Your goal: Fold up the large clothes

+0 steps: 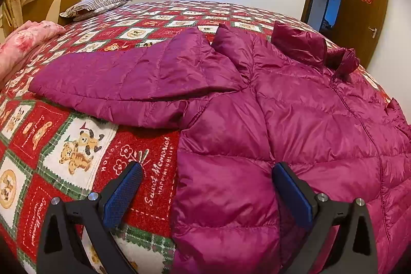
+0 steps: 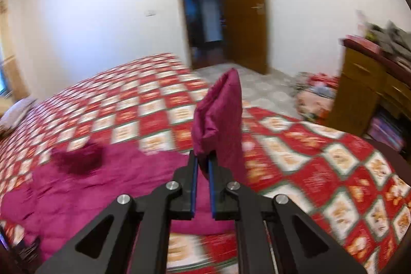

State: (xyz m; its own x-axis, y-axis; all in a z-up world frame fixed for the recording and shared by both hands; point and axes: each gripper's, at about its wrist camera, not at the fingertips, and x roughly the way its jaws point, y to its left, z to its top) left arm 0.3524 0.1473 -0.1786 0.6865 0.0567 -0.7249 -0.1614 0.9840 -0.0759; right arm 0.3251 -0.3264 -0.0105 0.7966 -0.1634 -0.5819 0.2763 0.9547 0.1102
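A magenta quilted down jacket [image 1: 295,125] lies spread on the bed, one sleeve [image 1: 123,84] stretched out to the left and its collar [image 1: 300,43] at the far side. My left gripper [image 1: 206,172] is open and hovers over the jacket's near left edge, which lies between the blue pads [image 1: 123,194]. In the right wrist view my right gripper [image 2: 203,161] is shut on the jacket's other sleeve [image 2: 221,117] and holds it lifted upright above the bed. The jacket body [image 2: 90,184] lies to its left. That view is motion-blurred.
The bed carries a red, white and green checked bear-print cover [image 1: 77,145]. A striped pillow [image 1: 97,4] and a pink quilt [image 1: 23,43] lie at the headboard end. An open wooden door [image 2: 244,7], a wooden cabinet [image 2: 364,84] and floor clutter [image 2: 316,96] stand beyond the bed.
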